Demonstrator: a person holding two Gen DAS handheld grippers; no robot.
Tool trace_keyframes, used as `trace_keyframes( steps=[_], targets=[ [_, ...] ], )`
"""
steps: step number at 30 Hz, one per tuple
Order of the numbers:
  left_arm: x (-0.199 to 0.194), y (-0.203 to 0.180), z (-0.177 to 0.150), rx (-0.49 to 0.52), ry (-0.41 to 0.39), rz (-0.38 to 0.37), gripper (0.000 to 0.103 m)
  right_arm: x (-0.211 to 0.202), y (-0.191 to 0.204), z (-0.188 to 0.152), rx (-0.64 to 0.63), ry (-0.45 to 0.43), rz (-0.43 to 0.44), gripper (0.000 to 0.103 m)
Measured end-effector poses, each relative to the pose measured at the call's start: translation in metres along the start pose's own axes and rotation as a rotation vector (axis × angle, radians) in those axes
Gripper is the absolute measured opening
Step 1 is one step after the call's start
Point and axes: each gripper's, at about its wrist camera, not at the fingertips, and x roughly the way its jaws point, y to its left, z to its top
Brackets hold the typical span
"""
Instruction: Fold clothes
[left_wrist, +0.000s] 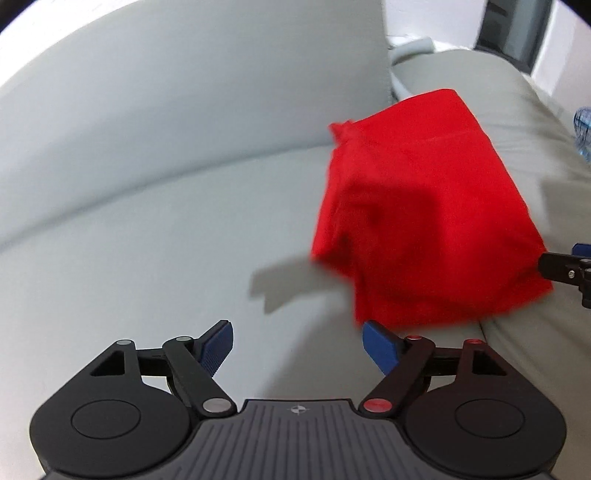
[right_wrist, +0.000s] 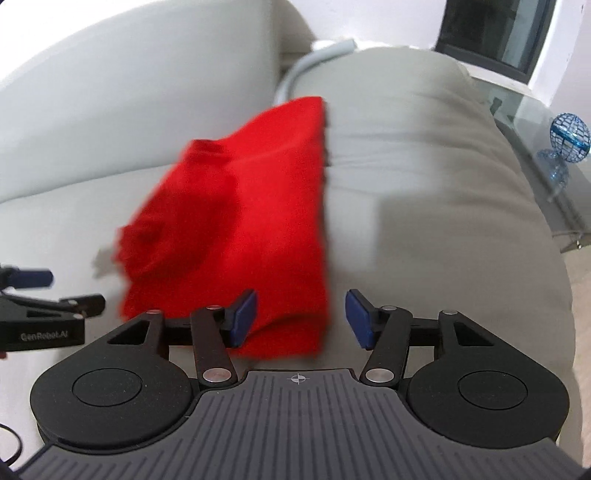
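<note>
A folded red garment (left_wrist: 417, 214) lies on the pale sofa seat (left_wrist: 147, 240), with its right side on a beige cushion (left_wrist: 517, 122). My left gripper (left_wrist: 299, 345) is open just short of the garment's near left corner, with nothing between its blue pads. In the right wrist view the garment (right_wrist: 258, 206) reaches down between the fingers of my right gripper (right_wrist: 301, 319). That gripper is open, its left pad (right_wrist: 242, 319) over the cloth's near edge, and neither pad presses on it. Each gripper shows at the edge of the other's view.
The sofa backrest (right_wrist: 129, 74) rises behind the garment. The beige cushion (right_wrist: 424, 184) fills the right side. A grey hose (right_wrist: 295, 74) curves behind it. A glass table (right_wrist: 546, 147) with a blue wire-ball ornament (right_wrist: 569, 136) stands at the far right.
</note>
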Motion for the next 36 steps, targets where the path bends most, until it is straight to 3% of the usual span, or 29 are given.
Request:
trace_keyframes(
  steps=[4,8,11,14,16,19,25,31,36],
  targets=[
    [-0.039,0.029,-0.039,-0.024,0.028,0.0,0.078,-0.044,0.057,-0.03,-0.091,0.017,0.127,0.059],
    [-0.089,0.085,-0.072,-0.119,0.027,0.028,0.078,-0.074,0.118,-0.052,-0.208,0.025,0.207,0.06],
    [-0.135,0.134,-0.095,-0.211,-0.023,0.067,0.078,-0.096,0.182,-0.062,-0.295,0.022,0.296,0.06],
    [-0.185,0.209,-0.123,-0.301,-0.087,0.144,0.083,-0.115,0.249,-0.064,-0.396,0.0,0.377,0.06],
    [-0.195,0.235,-0.126,-0.335,-0.115,0.167,0.088,-0.131,0.303,-0.065,-0.465,-0.011,0.426,0.062],
    [-0.21,0.302,-0.167,-0.459,-0.157,0.218,0.088,-0.144,0.368,-0.072,-0.547,-0.018,0.466,0.064],
    [-0.23,0.383,-0.228,-0.615,-0.215,0.235,0.087,-0.167,0.473,-0.101,-0.622,0.009,0.597,0.06],
    [-0.253,0.451,-0.294,-0.8,-0.264,0.358,0.087,-0.185,0.571,-0.13,-0.768,-0.024,0.688,0.059],
    [-0.276,0.508,-0.345,-0.953,-0.262,0.504,0.087,-0.186,0.638,-0.15,-0.885,-0.024,0.741,0.06]
  ],
)
